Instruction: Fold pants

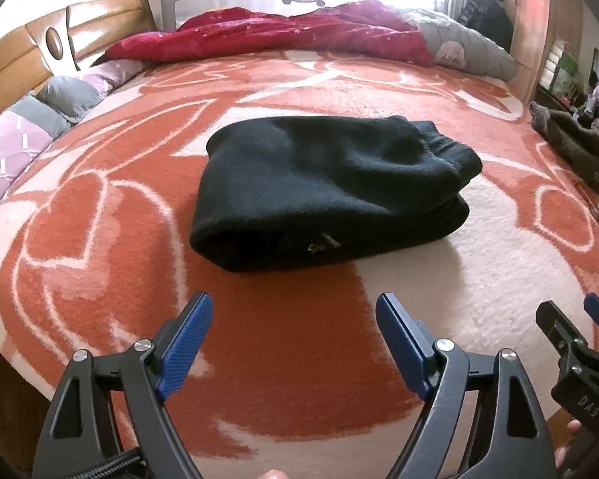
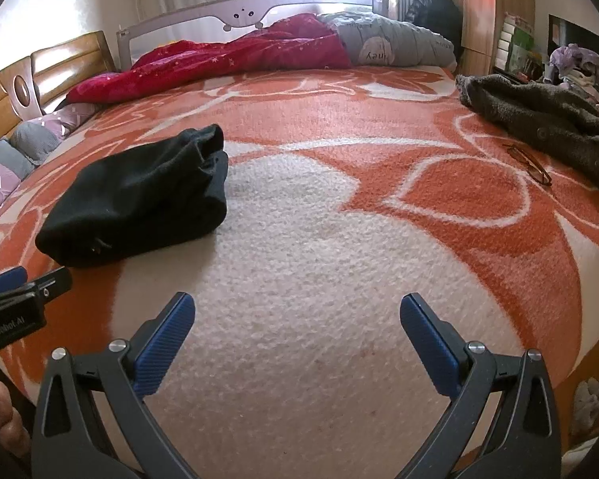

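Observation:
The black pants (image 1: 331, 189) lie folded into a compact bundle on the orange and white bed blanket (image 1: 259, 339). They also show at the left of the right wrist view (image 2: 139, 199). My left gripper (image 1: 295, 307) is open and empty, held back from the bundle's near edge. My right gripper (image 2: 297, 307) is open and empty over bare blanket (image 2: 319, 339), to the right of the pants. The right gripper's tip shows at the right edge of the left wrist view (image 1: 578, 339). The left gripper's tip shows at the left edge of the right wrist view (image 2: 24, 283).
A red quilt (image 2: 227, 60) and a grey quilt (image 2: 395, 40) lie bunched at the far side. A dark grey garment (image 2: 546, 119) and a pair of glasses (image 2: 528, 163) lie at the right. Pillows (image 1: 28, 135) line the wooden headboard (image 1: 16, 52) on the left.

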